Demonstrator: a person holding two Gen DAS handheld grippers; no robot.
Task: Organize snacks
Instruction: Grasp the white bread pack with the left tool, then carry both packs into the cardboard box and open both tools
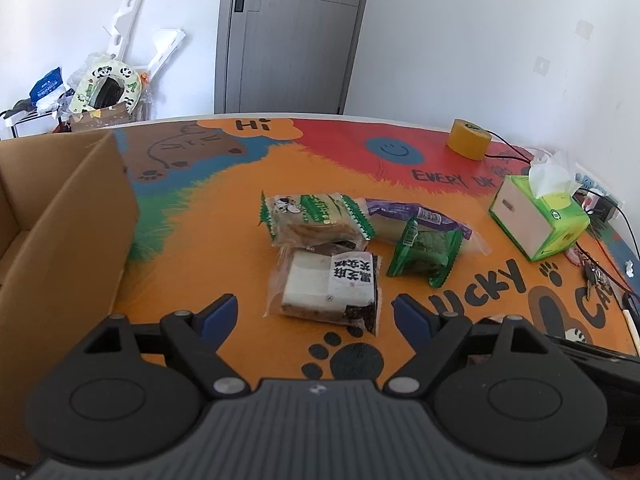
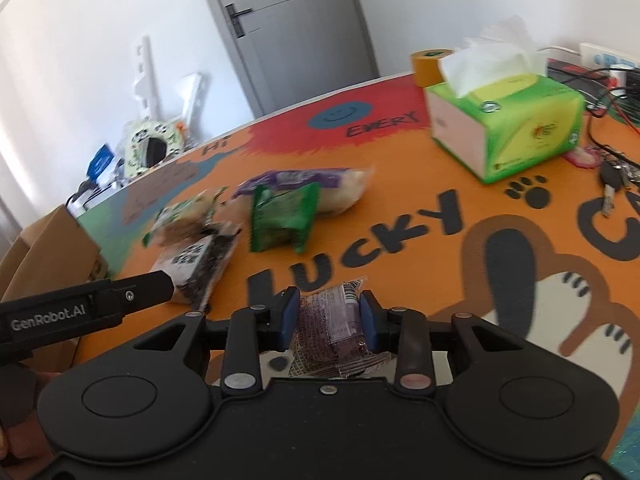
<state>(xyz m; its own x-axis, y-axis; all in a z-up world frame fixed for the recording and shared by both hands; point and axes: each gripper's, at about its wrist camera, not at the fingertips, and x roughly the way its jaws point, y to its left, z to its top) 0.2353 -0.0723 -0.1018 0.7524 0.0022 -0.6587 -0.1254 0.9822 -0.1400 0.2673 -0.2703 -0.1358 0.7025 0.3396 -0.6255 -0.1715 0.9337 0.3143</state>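
**Purple packet clamped in the right gripper; left gripper wide apart over the snack pile**

Left wrist view: the left gripper point(image 1: 314, 314) is seen with its jaws spread wide and nothing between the blue pads point(image 1: 218, 316); just beyond them, toward the near edge of the table point(image 1: 208, 248), a clear-wrapped white cake with a black label point(image 1: 326, 286) is laid flat; touching it on the far side a green-edged sandwich packet point(image 1: 316, 218) is found, and beside that a long purple-wrapped bun point(image 1: 416, 220) with a green packet point(image 1: 426, 258) resting partly on it — all four are gathered near the middle of the table; a cardboard box point(image 1: 60, 232) is stood open along the left edge; a green tissue box point(image 1: 540, 216) is placed near the right edge, and a roll of yellow tape point(image 1: 469, 139) near the far right corner.

Right wrist view: the right gripper point(image 2: 329, 320) is closed on a small purple packet point(image 2: 332, 332), both pads pressed against its sides, close to the near edge; the frame is somewhat blurred; the pile of snacks is seen further in, to the left; the side of the left gripper enters from the left edge of the picture; keys point(image 2: 614, 184) are laid beside the tissue box at the right edge.
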